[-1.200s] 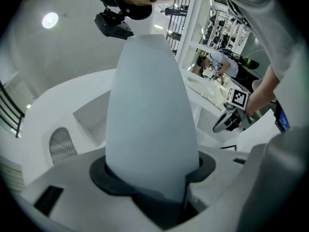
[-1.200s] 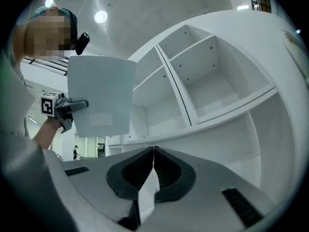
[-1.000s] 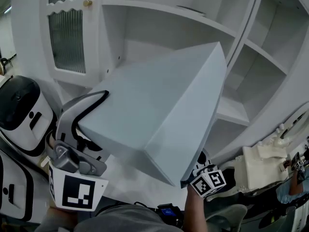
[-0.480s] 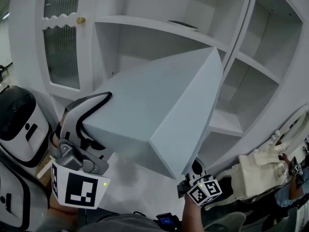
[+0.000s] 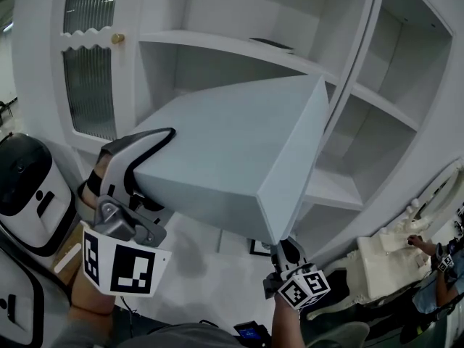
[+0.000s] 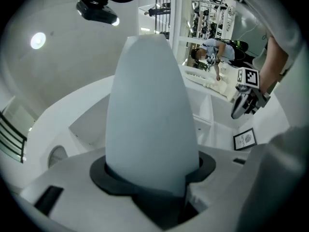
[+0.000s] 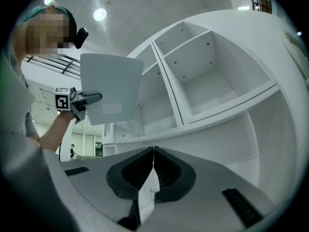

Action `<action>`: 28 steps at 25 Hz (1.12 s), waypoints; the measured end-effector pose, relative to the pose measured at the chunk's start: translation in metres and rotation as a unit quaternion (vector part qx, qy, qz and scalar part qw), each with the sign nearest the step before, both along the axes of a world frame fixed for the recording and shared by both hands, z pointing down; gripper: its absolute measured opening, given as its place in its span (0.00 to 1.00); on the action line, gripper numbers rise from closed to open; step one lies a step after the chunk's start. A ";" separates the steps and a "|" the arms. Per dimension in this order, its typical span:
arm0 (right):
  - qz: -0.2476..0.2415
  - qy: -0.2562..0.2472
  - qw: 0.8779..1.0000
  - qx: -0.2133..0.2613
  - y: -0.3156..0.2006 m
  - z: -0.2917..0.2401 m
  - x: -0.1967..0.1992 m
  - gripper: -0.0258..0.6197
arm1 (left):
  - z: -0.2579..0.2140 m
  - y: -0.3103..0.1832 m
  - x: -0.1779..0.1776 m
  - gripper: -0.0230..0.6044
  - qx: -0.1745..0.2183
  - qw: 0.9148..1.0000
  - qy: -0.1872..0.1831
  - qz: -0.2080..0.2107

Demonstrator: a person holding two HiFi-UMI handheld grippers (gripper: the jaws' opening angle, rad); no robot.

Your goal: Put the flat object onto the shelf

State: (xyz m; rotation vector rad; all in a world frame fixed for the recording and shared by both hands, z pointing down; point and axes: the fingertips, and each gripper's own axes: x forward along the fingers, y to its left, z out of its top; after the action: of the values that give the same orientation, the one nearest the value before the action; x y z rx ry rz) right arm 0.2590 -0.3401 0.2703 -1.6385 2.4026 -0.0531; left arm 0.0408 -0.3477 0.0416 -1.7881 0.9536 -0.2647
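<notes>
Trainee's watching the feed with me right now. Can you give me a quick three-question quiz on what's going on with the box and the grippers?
1. True or false: the right gripper is clamped on the flat box.
2. Where is the flat box? A) lying on a shelf board B) held in the air in front of the white shelf unit C) resting on the floor
3. Short answer: what sits between the jaws of the left gripper?

Key:
1. False. Its jaws are together and the box is off to one side, away from it.
2. B.
3. The flat box. The left gripper alone grips it.
</notes>
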 end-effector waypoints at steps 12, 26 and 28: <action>0.011 0.000 1.000 -0.009 0.001 0.005 0.006 0.08 | 0.046 -0.059 0.034 0.46 -0.037 0.996 -0.081 -0.029; 0.035 -0.005 0.999 -0.024 0.003 0.017 0.021 0.08 | 0.095 -0.115 0.058 0.47 -0.078 0.982 -0.159 -0.068; 0.036 -0.006 0.999 -0.026 0.002 0.018 0.022 0.08 | 0.100 -0.119 0.063 0.47 -0.075 0.978 -0.182 -0.075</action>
State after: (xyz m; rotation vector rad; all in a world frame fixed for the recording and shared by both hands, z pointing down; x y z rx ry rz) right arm 0.2813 -0.3385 0.2884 -1.7410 2.3500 -0.1128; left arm 0.1041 -0.4663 0.1420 -1.7243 0.8193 -0.7507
